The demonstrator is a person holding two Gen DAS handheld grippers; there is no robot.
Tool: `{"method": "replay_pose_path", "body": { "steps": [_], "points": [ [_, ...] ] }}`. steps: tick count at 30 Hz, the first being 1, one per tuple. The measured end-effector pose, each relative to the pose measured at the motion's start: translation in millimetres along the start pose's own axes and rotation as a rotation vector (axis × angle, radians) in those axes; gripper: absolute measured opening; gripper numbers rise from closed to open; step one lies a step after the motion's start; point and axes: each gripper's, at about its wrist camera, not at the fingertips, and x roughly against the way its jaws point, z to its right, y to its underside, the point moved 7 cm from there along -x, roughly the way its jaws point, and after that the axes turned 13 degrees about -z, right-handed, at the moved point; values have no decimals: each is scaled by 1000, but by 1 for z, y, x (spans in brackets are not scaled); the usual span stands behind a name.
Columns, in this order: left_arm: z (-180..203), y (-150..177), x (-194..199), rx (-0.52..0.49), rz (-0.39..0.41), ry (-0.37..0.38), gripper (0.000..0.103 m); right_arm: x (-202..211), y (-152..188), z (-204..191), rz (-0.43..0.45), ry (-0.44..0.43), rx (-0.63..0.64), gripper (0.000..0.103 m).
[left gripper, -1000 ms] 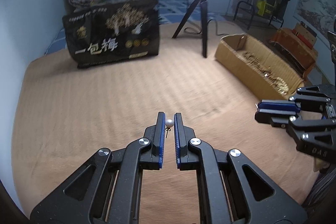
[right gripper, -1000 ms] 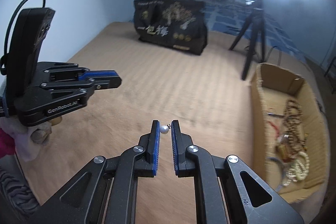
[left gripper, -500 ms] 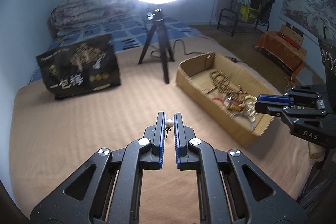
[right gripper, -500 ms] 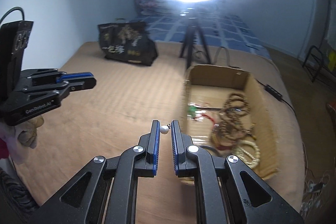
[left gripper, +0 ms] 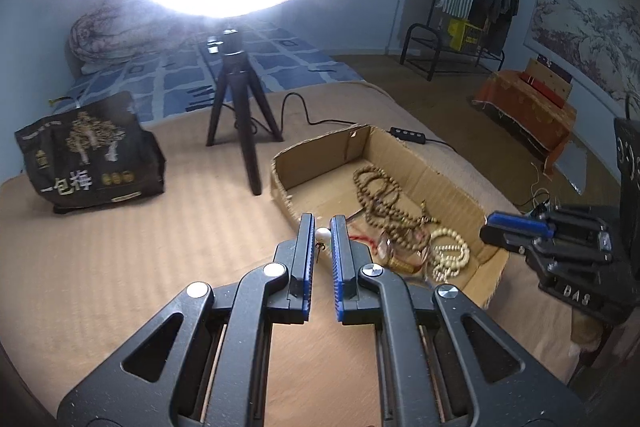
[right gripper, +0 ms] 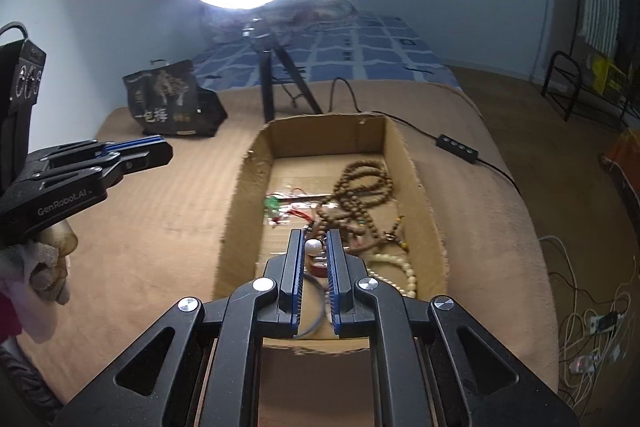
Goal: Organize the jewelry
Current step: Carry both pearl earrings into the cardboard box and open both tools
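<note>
Two grippers, each clamped on one pearl earring. In your left wrist view, the left gripper (left gripper: 322, 227) pinches a pearl earring (left gripper: 323, 235) at the near left edge of the single cardboard box (left gripper: 452, 187); inside lie one brown bead string (left gripper: 376, 187) and one cream bracelet (left gripper: 452, 251), the rest tangled beyond counting. In your right wrist view, the right gripper (right gripper: 313, 241) squeezes its own pearl (right gripper: 313, 247) over the box's near end, hiding the pieces beneath.
</note>
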Motion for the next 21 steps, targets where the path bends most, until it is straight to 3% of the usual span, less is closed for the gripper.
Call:
{"method": "replay_pose_path", "body": {
  "steps": [13, 21],
  "points": [
    [24, -29, -45, 32, -42, 4, 6, -19, -1, 13, -29, -22, -9, 9],
    [25, -32, -51, 39, -51, -5, 6, -21, -2, 23, -34, -44, -51, 10]
  ]
}}
